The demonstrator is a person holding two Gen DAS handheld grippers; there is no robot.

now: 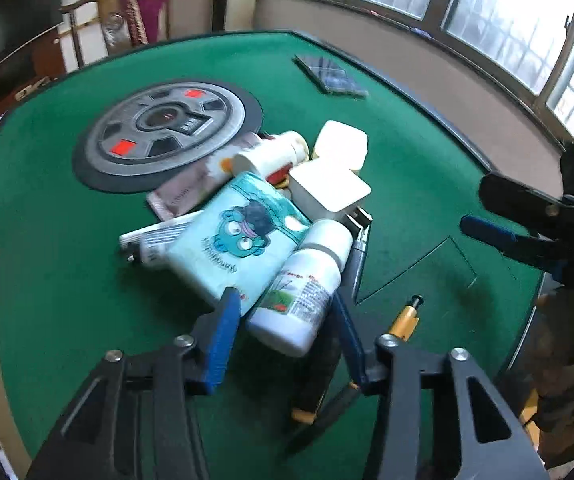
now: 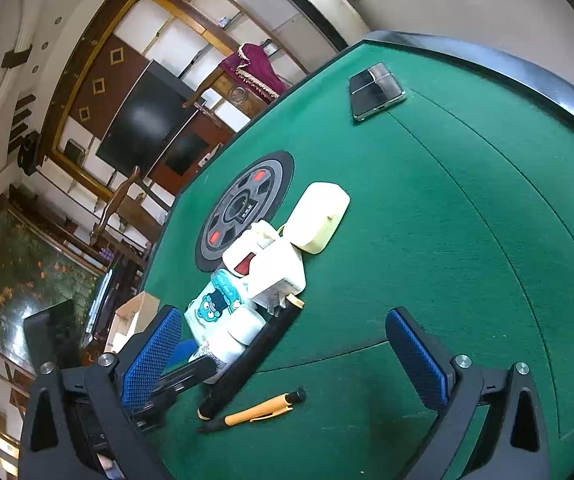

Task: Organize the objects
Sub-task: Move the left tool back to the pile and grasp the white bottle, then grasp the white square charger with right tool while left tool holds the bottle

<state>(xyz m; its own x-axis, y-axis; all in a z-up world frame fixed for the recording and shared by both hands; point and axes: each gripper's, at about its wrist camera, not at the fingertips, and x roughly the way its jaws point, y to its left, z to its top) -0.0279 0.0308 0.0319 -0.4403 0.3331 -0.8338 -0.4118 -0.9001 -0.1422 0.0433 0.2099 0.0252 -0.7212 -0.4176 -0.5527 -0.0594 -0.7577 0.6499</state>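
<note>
Judging by how things lie, the task is at its start: everything sits in one untidy pile on the green surface, nothing sorted yet, so almost all work is left.

I take the round grey disc as landmark. The white bottle lies on its side at the end of the pile farthest from the disc, resting partly on the blue tissue pack. Its long axis runs approx. from the left gripper toward the disc: the bottom faces the left gripper, the cap end points to the white charger and the disc beyond.

The left gripper is half closed around the bottle's bottom part, w/ one blue pad on each side. The far pad looks against the label; at the near pad I cannot tell if it presses (the picture is blurred there), so a firm hold is not sure.

The right gripper is wide open, holds nothing, and hovers beside the pile on the side away from the disc. A yellow pen and a black pen lie near it. A phone lies well apart, past the disc.
</note>
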